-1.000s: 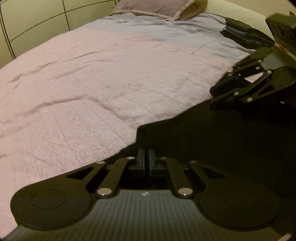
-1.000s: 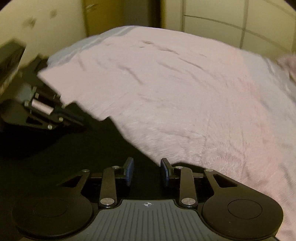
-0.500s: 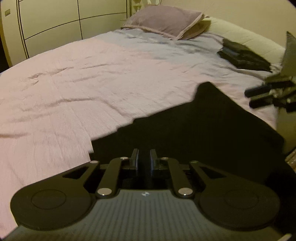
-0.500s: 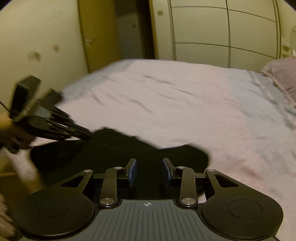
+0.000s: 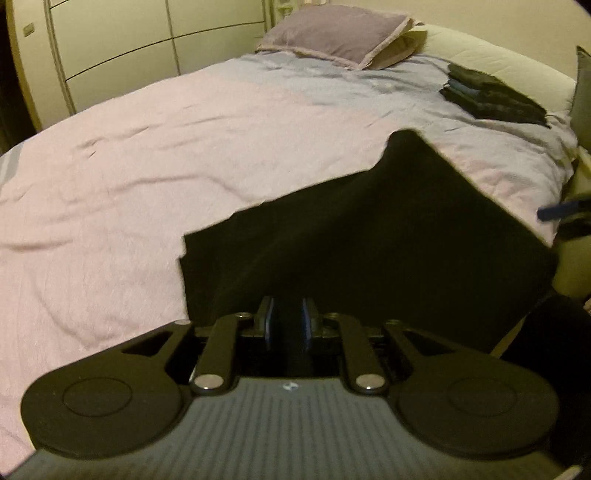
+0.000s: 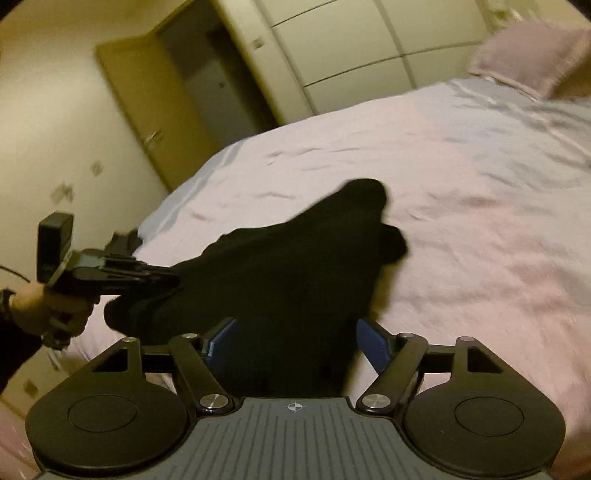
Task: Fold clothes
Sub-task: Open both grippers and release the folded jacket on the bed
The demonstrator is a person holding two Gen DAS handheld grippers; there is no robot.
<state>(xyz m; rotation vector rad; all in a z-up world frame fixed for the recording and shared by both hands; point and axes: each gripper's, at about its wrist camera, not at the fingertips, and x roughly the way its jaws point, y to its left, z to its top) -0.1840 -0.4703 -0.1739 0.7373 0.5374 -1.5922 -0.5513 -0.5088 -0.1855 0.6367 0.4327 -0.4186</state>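
Note:
A black garment (image 5: 369,240) lies spread over the near part of the bed, one corner pointing toward the pillow. My left gripper (image 5: 288,321) is shut on its near edge, with dark cloth between the narrow-set pads. From the right wrist view the left gripper (image 6: 170,280) pinches the garment (image 6: 295,266) at its left end, held by a person's hand (image 6: 48,310). My right gripper (image 6: 295,339) is opening, its blue pads wide apart; cloth lies between them without being pressed. At the left wrist view's right edge, the right gripper (image 5: 565,221) is a blur.
The bed's pink and lilac cover (image 5: 147,166) stretches far to the left and back. A pillow (image 5: 332,33) lies at the head, a stack of folded dark clothes (image 5: 491,96) at the back right. Wardrobe doors (image 5: 129,48) and a room door (image 6: 166,110) stand beyond.
The right gripper's jaws have spread wide and let go of the cloth, and it has rolled. The two grippers have moved apart, and the garment now lies stretched out on the bed.

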